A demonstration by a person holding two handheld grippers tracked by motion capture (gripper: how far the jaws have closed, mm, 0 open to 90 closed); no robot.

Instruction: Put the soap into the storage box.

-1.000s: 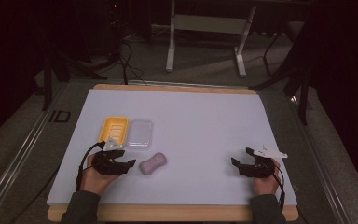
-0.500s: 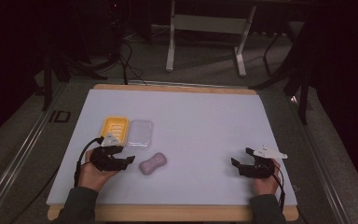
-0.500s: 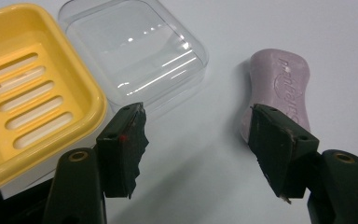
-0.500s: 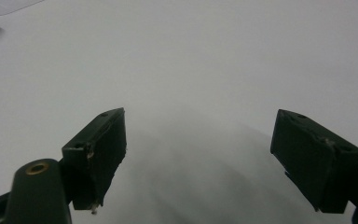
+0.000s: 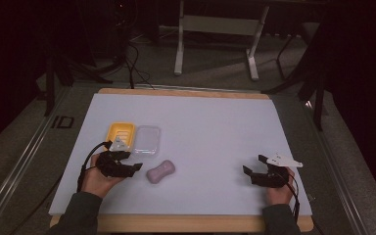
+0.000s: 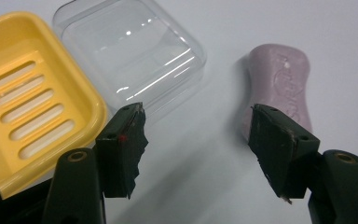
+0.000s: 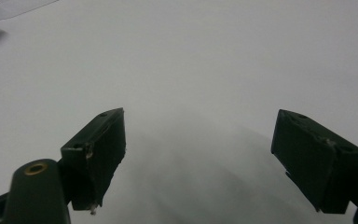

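Over at the desk's (image 5: 200,117) left side we have the yellow soap dish (image 5: 121,132), slotted floor up, with the clear plastic lid (image 5: 147,139) lying touching it on the right. Just nearer the front edge sit our left tongs (image 5: 136,167), and their jaws have just been opening: they stand parted with nothing between them, bare desk showing in the gap. In the left gripper view the lid (image 6: 130,51) sits beyond the left jaw and the pink soap bar (image 6: 282,79) just past the tip of the right jaw. That bar (image 5: 161,172) lies flat, just right of the tongs, toward the front-left of the desk, apart from dish and lid.

We'd judge it light, stiff and rather slick, with a pinched waist and embossed lettering on top. The narrow waist looks the best place to grip, jaws across the short sides, squeezing gently so it doesn't squirt out.

Well apart, near the front-right corner, our right tongs (image 5: 253,169) rest wide open and empty.
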